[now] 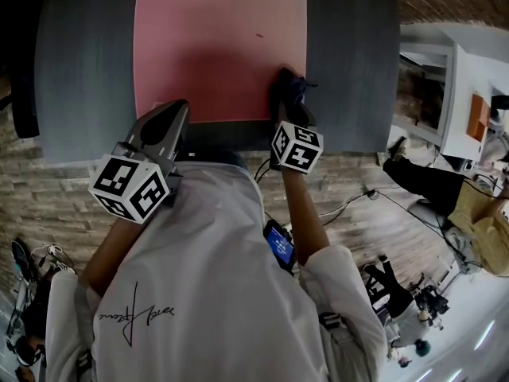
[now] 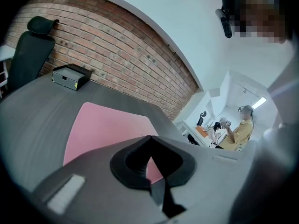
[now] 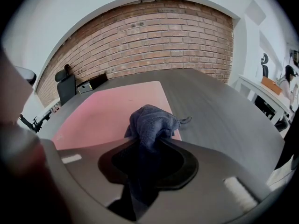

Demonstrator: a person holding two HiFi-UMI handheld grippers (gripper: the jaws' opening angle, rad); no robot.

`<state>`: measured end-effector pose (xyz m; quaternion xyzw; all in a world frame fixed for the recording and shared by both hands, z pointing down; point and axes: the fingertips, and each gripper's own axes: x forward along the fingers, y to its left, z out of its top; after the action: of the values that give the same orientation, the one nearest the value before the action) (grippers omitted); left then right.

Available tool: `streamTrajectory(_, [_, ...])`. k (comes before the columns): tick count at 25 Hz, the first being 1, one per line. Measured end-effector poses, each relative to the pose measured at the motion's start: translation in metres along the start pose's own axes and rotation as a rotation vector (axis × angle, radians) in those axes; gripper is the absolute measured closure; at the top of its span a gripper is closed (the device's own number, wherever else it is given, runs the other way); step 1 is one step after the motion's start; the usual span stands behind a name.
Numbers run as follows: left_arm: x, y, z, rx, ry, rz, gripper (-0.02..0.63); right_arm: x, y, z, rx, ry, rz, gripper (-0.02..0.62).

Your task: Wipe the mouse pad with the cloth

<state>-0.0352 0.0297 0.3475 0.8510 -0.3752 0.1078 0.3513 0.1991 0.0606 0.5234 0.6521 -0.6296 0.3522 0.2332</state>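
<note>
A pink mouse pad [image 1: 219, 46] lies flat on the dark grey table [image 1: 350, 62]. My right gripper [image 1: 288, 86] is shut on a bunched dark blue cloth [image 3: 152, 120], which rests on the pad's near right corner [image 3: 117, 111]. The cloth [image 1: 291, 84] pokes out past the jaw tips. My left gripper [image 1: 171, 114] is shut with nothing in it, hovering over the pad's near left edge [image 2: 100, 127]. Its jaw tips meet in the left gripper view [image 2: 149, 136].
A small dark box [image 2: 70, 76] sits at the table's far edge by a brick wall, with a black chair [image 2: 30, 55] beside it. People and white desks [image 1: 457, 110] are off to the right. A phone [image 1: 280, 245] hangs at my waist.
</note>
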Motion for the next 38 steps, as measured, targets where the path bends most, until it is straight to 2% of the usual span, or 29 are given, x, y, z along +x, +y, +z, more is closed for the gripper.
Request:
streamTrajectory(5, [-0.001, 0.003, 0.002, 0.032, -0.010, 0.011, 0.594, 0.003, 0.001, 0.000, 0.026, 0.000, 0.009, 0.492])
streamTrajectory(10, [-0.005, -0.001, 0.002, 0.030, -0.019, -0.006, 0.594, 0.003, 0.006, -0.002, 0.039, 0.002, 0.029, 0.492])
streamTrajectory(16, [-0.012, 0.007, 0.009, 0.032, -0.045, 0.019, 0.594, 0.004, 0.032, -0.005, 0.008, 0.013, 0.068, 0.492])
streamTrajectory(28, [-0.018, 0.021, 0.009, -0.022, -0.068, 0.047, 0.594, 0.009, 0.069, -0.010, 0.032, 0.024, 0.134, 0.491])
streamTrajectory(38, [-0.010, 0.014, 0.007, -0.017, -0.055, 0.029, 0.594, 0.010, 0.098, -0.016, 0.015, 0.034, 0.195, 0.491])
